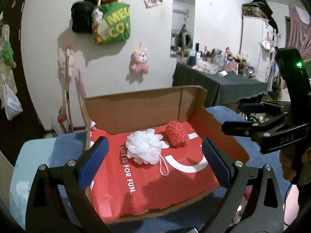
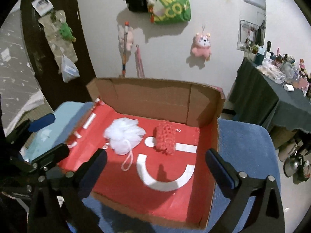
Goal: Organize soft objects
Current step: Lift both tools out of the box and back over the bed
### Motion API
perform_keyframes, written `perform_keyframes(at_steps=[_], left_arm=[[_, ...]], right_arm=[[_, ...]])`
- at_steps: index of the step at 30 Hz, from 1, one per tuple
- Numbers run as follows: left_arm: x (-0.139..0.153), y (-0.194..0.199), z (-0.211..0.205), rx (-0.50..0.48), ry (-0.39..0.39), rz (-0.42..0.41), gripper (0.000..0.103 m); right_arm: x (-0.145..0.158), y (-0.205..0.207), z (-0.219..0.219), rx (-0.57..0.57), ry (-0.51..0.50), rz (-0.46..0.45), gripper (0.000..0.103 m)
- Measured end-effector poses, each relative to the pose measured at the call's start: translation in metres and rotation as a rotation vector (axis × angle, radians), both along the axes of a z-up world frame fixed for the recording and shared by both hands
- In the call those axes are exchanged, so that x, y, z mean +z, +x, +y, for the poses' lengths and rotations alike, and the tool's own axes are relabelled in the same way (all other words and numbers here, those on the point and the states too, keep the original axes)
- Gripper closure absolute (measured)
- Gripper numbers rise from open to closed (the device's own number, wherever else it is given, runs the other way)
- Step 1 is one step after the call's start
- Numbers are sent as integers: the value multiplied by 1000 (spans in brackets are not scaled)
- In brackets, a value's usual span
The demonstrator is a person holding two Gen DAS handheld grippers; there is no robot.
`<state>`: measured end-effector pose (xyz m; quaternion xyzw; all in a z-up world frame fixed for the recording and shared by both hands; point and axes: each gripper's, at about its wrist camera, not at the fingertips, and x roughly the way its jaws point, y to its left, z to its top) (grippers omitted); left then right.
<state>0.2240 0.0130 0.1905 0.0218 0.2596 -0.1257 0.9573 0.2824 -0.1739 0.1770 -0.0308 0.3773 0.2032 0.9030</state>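
A white mesh bath puff [image 1: 144, 148] [image 2: 124, 136] with a pink loop lies on the red floor of an open cardboard box [image 1: 145, 108] [image 2: 151, 97]. Right beside it rests a red knobbly sponge [image 1: 176, 134] [image 2: 165, 138]. My left gripper [image 1: 154, 151] hangs open above the box's near side, nothing between its blue-padded fingers [image 1: 95, 158]. My right gripper [image 2: 156, 164] is open too and holds nothing, raised over the box's front. The right gripper [image 1: 252, 120] also shows at the right of the left wrist view, and the left gripper [image 2: 41, 136] shows at the left of the right wrist view.
The box sits on a blue cloth-covered surface [image 2: 243, 145]. Bags [image 1: 113, 23] and a pink plush [image 1: 140, 60] hang on the white wall behind. A dark-clothed table [image 1: 219, 85] crowded with small items stands at the right. A dark door [image 2: 48, 44] is at the left.
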Motion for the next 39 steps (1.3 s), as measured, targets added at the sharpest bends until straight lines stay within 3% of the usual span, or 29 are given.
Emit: perform_keyframes(at_steps=[9,20,24,30,39], left_arm=[[10,-78,-8,-21,-8,-122,0],[-3,-163,1,34,-68,-225,0],[-13,-187,7,56,-98,-234,0],[-40,-211,4,90,-77,-236,0],[-94,-219,-5,94,-70,-123,0]], right_arm=[[28,-85,-19,1,45,-120,0],[25,-194,-36,-41,29,-307,0],[13,-227,-39,-65,26,-350,0],[-17,-262,-32,-95,8,-375,0],[-76,-279,-19,-130,-71,-370,0]])
